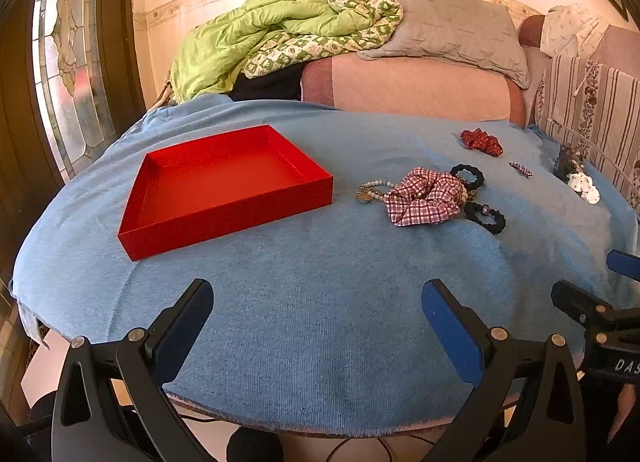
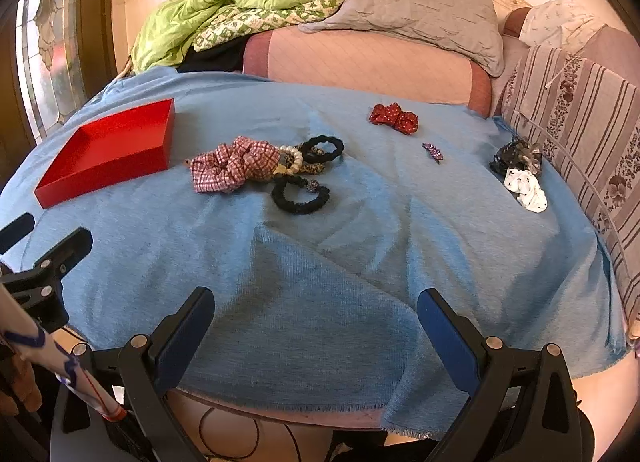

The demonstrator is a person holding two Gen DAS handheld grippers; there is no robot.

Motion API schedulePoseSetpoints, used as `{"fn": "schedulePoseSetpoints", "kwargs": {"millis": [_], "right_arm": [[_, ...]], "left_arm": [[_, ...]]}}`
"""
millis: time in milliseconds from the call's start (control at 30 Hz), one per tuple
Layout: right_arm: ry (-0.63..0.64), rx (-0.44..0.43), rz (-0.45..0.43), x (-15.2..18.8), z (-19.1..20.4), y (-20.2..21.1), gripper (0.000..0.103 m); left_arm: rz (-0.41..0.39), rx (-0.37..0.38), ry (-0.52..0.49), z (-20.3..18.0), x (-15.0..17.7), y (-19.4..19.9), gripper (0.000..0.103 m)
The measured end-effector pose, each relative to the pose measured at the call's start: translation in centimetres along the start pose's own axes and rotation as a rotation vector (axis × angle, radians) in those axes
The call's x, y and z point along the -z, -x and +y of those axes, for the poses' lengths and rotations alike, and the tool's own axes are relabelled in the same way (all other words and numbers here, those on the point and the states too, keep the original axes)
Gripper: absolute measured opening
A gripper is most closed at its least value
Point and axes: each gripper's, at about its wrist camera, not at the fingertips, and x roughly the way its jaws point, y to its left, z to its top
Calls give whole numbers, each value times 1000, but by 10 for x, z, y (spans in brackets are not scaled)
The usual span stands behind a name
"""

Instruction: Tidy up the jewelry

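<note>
An empty red tray (image 1: 224,214) (image 2: 100,178) lies on the blue cloth at the left. To its right sits a heap: a red-checked scrunchie (image 1: 424,198) (image 2: 234,166), a pearl bracelet (image 1: 374,186) (image 2: 294,160) and two black hair ties (image 1: 486,216) (image 2: 300,196). Farther off lie a red dotted scrunchie (image 1: 482,141) (image 2: 394,117), a small purple clip (image 1: 521,169) (image 2: 433,151), a dark hair piece (image 2: 518,158) and a white dotted scrunchie (image 1: 585,187) (image 2: 526,188). My left gripper (image 1: 318,294) and right gripper (image 2: 316,302) both hover open over the cloth's near edge, holding nothing.
The blue cloth (image 1: 320,302) covers a round table. Behind it stands a pink sofa (image 1: 412,82) with a green quilt (image 1: 272,34) and a grey pillow (image 1: 452,26). A striped cushion (image 2: 580,110) sits at the right, a stained-glass door (image 1: 68,62) at the left.
</note>
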Motion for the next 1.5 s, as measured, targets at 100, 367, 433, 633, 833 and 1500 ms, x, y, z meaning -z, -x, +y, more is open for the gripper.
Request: {"fn": "schedulePoseSetpoints", "kwargs": {"millis": [100, 367, 433, 633, 833, 1500], "right_arm": [[-40, -44, -1, -6, -10, 2, 97], [-119, -128, 63, -20, -31, -15, 65], [-131, -122, 71, -20, -32, -17, 65], [-126, -117, 117, -16, -32, -29, 65], [-152, -163, 89, -19, -35, -34, 65], [-230, -207, 266, -75, -36, -138, 16]], "left_arm": [[12, 34, 9, -1, -9, 4, 103], [137, 228, -49, -18, -49, -43, 103], [139, 259, -89, -29, -60, -58, 97], [202, 345, -113, -53, -87, -118, 71], [276, 436, -156, -68, -85, -161, 21], [90, 546, -58, 0, -127, -141, 8]]}}
